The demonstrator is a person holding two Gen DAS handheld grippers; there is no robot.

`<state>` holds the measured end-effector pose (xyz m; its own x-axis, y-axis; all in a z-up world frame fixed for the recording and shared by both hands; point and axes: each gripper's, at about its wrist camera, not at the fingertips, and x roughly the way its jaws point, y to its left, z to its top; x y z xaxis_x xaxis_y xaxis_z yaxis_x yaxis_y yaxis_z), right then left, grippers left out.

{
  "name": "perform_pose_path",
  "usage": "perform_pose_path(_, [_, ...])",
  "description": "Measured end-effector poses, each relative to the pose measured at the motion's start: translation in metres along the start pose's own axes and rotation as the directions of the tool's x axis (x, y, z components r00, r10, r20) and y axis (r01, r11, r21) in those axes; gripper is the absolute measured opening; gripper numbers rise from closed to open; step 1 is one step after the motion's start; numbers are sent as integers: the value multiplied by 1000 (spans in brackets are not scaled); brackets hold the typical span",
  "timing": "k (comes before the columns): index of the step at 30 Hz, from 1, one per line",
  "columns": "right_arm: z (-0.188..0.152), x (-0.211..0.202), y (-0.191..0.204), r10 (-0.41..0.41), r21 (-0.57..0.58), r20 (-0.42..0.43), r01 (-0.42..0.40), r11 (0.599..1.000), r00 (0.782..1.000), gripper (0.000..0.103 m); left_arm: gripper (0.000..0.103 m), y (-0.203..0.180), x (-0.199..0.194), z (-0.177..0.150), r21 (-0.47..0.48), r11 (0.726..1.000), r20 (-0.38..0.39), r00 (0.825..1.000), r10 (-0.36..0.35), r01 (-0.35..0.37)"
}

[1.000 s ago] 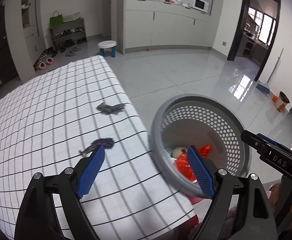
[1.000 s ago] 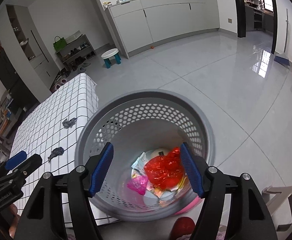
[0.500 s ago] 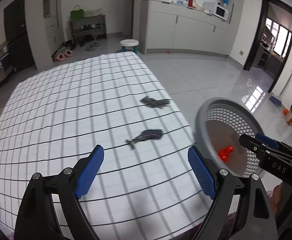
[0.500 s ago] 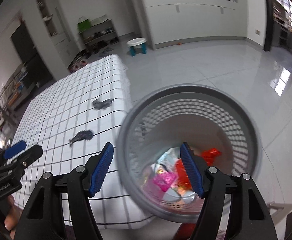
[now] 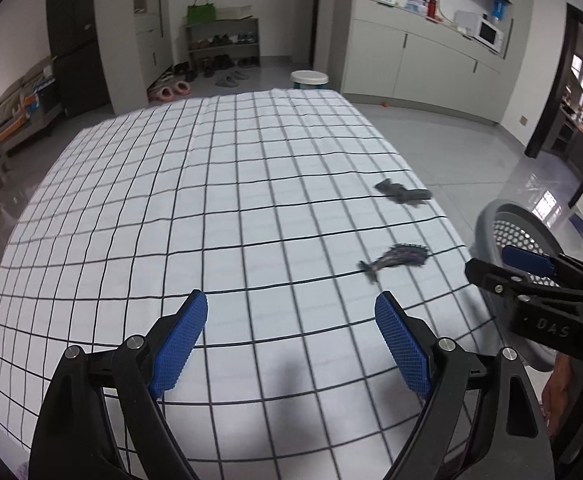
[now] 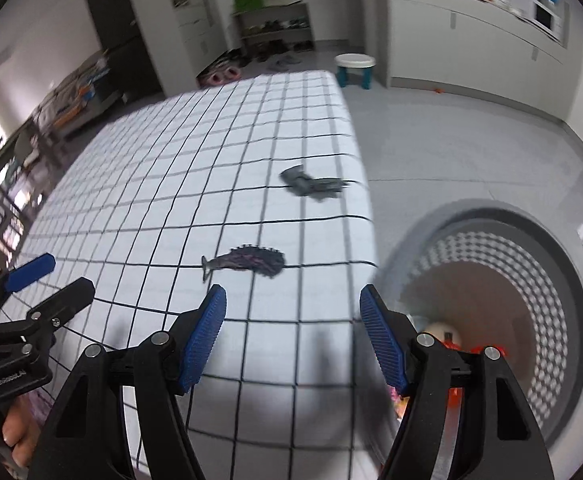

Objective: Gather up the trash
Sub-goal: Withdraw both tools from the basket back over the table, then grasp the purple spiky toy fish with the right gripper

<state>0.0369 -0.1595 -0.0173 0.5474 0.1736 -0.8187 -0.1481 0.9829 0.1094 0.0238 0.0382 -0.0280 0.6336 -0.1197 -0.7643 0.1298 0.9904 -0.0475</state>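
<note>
Two dark scraps of trash lie on the white checked tablecloth (image 5: 171, 208) near its right edge: a purplish frilled scrap (image 5: 397, 258) (image 6: 247, 261) and, farther off, a grey crumpled scrap (image 5: 402, 192) (image 6: 311, 184). My left gripper (image 5: 291, 340) is open and empty, over the cloth short of the near scrap. My right gripper (image 6: 291, 328) is open and empty, just short of the purplish scrap; it also shows at the right of the left wrist view (image 5: 531, 276). A grey perforated basket (image 6: 531, 280) (image 5: 491, 224) with red and pink trash inside stands right of the table.
A small white stool (image 6: 355, 65) stands on the grey floor past the table's far end. A shoe rack (image 5: 223, 48) and long cabinets (image 5: 419, 60) line the far walls. The left gripper shows at the left edge of the right wrist view (image 6: 31, 280).
Both grippers have swung left from over the basket to over the tablecloth. The basket has slid to the right of both views. Both stay open and empty.
</note>
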Motion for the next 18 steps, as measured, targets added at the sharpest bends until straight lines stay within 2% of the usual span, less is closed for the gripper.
perform_pose_path(7, [18, 37, 21, -35, -138, -53, 28, 990, 998, 66, 84, 14, 8, -3, -33, 999, -2, 1000, -13, 12])
perform_pose_path(18, [27, 70, 33, -59, -257, -107, 30, 966, 993, 66, 84, 20, 12, -11, -35, 999, -17, 999, -36, 35])
